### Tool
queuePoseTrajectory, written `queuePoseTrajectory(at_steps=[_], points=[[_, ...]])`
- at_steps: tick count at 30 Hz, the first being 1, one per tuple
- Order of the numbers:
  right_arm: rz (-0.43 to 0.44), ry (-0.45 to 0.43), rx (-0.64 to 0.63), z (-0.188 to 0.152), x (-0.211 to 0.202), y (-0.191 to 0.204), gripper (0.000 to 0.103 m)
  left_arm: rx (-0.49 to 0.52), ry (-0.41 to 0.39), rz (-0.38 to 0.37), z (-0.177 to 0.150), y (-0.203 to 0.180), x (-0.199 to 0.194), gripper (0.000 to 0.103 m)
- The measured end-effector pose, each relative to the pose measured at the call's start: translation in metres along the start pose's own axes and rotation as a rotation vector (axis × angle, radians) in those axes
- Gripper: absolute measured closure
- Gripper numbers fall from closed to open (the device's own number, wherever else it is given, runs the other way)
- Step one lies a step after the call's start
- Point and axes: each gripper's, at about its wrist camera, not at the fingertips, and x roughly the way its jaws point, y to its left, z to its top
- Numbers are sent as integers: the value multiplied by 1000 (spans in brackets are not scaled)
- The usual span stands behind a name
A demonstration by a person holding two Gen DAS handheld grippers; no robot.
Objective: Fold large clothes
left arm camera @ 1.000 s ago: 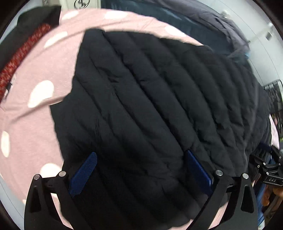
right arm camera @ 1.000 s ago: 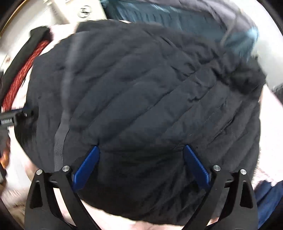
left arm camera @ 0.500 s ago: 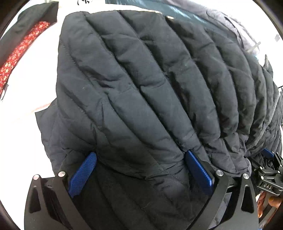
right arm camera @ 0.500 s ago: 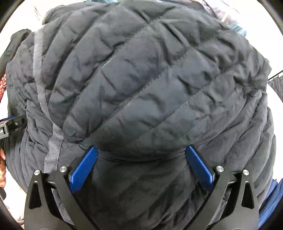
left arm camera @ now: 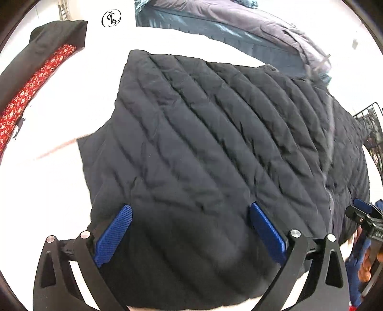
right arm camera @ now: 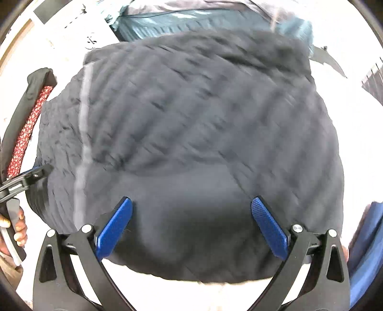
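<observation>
Lowered again, black quilted jacket [left arm camera: 215,155] lies between both wide-spread grippers.

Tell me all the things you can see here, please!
jacket: one, black, quilted, spread in the middle of the bed.
bed: one, looks white in the glare, under the jacket.
red cloth: one, red with small flowers and black edges, far left.
teal coat: one, shiny teal, behind the jacket.
grey coat: one, greyish purple, on the teal coat.
logo: one, black on white, top left.
rack: one, black wire, right edge.
left gripper: one, black with blue pads, open, over the jacket's near edge.
right gripper: one, black with blue pads, open, over the jacket's near edge.
</observation>
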Motion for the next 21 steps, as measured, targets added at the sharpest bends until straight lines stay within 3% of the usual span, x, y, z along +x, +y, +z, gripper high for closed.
queuePoseTrajectory(at_steps=[7, 10, 14, 21], points=[[-10, 17, -22, -30, -26, -29, 5, 88, -12, 56, -32, -3, -33, 6], [-2, 15, -1, -38, -39, -37, 5, 82, -24, 34, -32, -4, -48, 6], [-38, -32, -31, -34, -68, -65, 5, 22, -38, 10, -20, 22, -57, 6], [-81, -141, 6, 19, -90, -118, 5, -158, 3, -87, 3, 89, -40, 6]])
